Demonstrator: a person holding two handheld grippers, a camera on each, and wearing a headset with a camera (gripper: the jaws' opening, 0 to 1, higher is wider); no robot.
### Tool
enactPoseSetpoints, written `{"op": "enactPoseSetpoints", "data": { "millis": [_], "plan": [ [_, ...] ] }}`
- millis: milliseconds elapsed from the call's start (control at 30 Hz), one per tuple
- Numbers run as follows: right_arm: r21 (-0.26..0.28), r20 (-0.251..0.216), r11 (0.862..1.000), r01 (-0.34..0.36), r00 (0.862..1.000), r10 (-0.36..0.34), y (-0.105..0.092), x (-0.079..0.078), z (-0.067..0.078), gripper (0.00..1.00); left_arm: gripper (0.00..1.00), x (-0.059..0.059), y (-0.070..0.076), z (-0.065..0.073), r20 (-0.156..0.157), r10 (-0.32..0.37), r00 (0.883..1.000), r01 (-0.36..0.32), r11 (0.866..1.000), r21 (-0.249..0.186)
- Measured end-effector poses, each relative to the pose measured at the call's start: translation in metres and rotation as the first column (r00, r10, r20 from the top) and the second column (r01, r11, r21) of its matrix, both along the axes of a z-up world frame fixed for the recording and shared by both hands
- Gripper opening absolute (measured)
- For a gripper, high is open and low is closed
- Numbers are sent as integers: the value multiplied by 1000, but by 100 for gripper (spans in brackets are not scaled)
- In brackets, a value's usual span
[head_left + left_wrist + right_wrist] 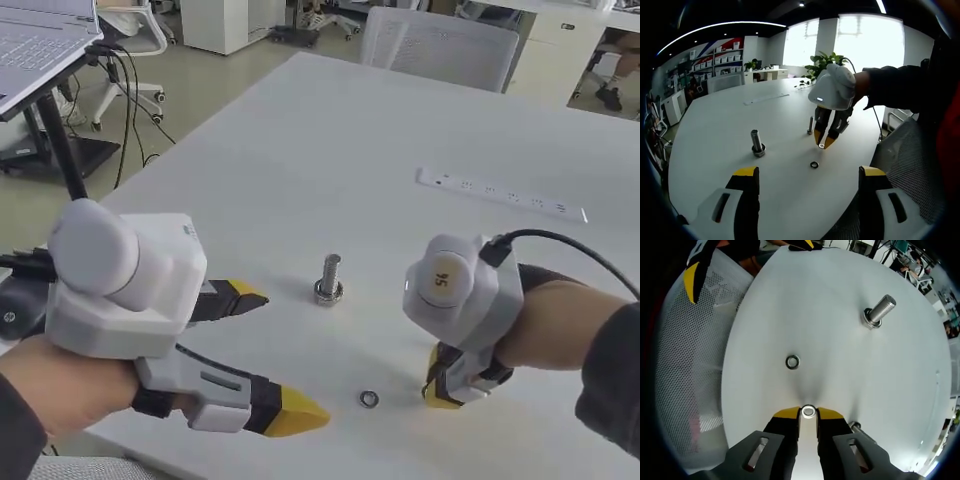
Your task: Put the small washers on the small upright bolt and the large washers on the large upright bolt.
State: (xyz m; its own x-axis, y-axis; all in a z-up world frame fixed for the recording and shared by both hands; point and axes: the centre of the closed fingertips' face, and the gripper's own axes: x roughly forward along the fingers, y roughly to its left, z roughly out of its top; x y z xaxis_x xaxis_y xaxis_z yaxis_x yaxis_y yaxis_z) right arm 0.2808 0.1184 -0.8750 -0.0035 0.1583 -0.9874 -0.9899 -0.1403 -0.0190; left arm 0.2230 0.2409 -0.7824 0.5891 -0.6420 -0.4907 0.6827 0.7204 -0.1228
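A large upright bolt (329, 279) stands mid-table with washers at its base; it also shows in both gripper views (757, 142) (879, 311). A loose washer (369, 399) (814, 164) (792, 361) lies flat near the front edge. My right gripper (445, 392) (823, 143) points down at the table, shut on a small washer (808, 411) between its yellow tips (808, 414). The small upright bolt (811, 125) stands just behind it. My left gripper (275, 355) (810, 172) is open and holds nothing, left of the loose washer.
The white table (400, 130) holds a white power strip (500, 193) at the far right. A laptop (40, 40) sits on a stand at the far left. One mesh chair (430, 45) stands at the far end, another (700, 365) at the near edge.
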Motion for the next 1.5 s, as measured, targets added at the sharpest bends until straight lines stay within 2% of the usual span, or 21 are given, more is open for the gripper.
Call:
{"op": "enactPoseSetpoints", "data": {
  "millis": [700, 1067, 1200, 1500],
  "plan": [
    [-19, 18, 999, 51, 999, -51, -40, 0, 21, 13, 81, 0, -1, 1, 6, -8, 1000, 8, 1000, -2],
    [-32, 54, 994, 101, 994, -99, -68, 14, 46, 13, 81, -1, -2, 1, 6, -11, 1000, 11, 1000, -1],
    [-26, 72, 994, 106, 992, -104, -68, 21, 57, 13, 81, -1, -1, 1, 7, -10, 1000, 10, 1000, -1],
    [-8, 108, 997, 80, 991, -79, -55, 30, 76, 13, 81, 0, 0, 1, 7, -7, 1000, 7, 1000, -1]
  ]
}}
